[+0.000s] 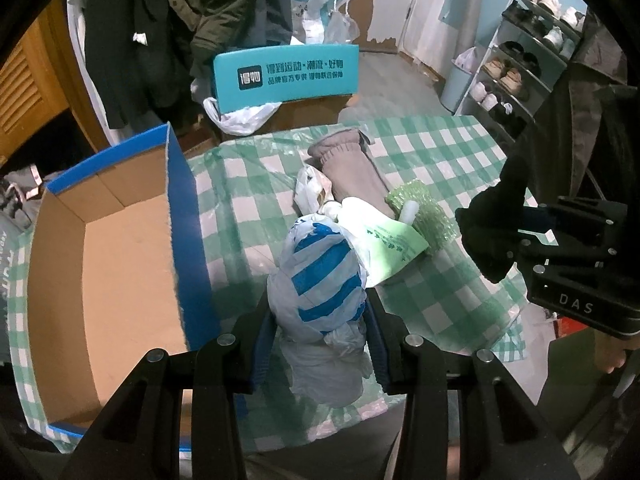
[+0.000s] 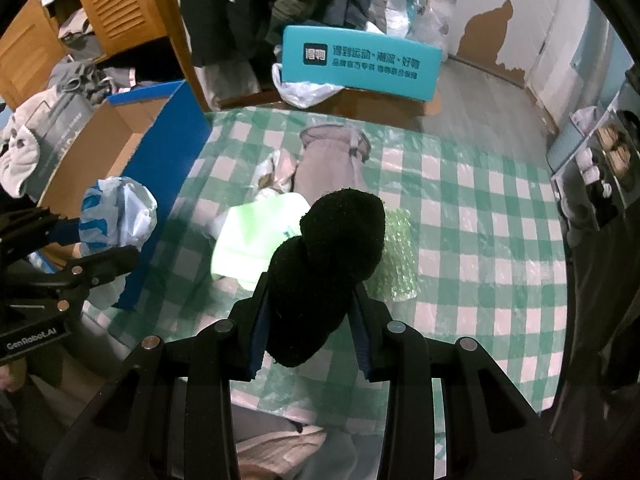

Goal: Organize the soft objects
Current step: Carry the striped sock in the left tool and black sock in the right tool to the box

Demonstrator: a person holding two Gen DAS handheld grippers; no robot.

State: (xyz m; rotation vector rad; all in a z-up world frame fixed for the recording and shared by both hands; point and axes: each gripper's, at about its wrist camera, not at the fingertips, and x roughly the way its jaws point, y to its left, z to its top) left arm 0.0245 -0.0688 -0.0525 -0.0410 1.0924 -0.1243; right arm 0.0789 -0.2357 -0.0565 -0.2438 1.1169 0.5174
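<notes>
In the left wrist view, the left gripper (image 1: 320, 320) rises from the bottom centre of the frame, its jaws pressed on either side of a crumpled white plastic bag with blue stripes (image 1: 320, 280), which is held above the green-and-white checked cloth surface (image 1: 440, 160). At the left of the frame stands an open cardboard box with blue outer walls (image 1: 120, 240); its brown inside shows nothing in it. Just beyond the held bag, at the centre, lie a pale green plastic pouch (image 1: 390, 246), a piece of green bubble wrap (image 1: 428, 212) touching it on the right, and a rolled grey-brown fleece garment (image 1: 352, 168) further up. At the right edge the right gripper (image 1: 508, 248) appears from the side, clamped on a black fuzzy sock bundle (image 1: 488, 232). A teal carton with white print (image 1: 286, 76) sits on the floor in the upper middle.

In the right wrist view, the right gripper (image 2: 308, 320) at the bottom centre grips the black fuzzy sock bundle (image 2: 328, 264) between its jaws, above the checked surface (image 2: 480, 220). Behind it lie the green pouch (image 2: 252, 240), the bubble wrap (image 2: 396, 272) and the fleece garment (image 2: 328, 160). At the left edge the left gripper (image 2: 100, 248) holds the striped bag (image 2: 116, 216) in front of the blue-walled box (image 2: 168, 160). The teal carton (image 2: 360, 64) is at the top centre.
</notes>
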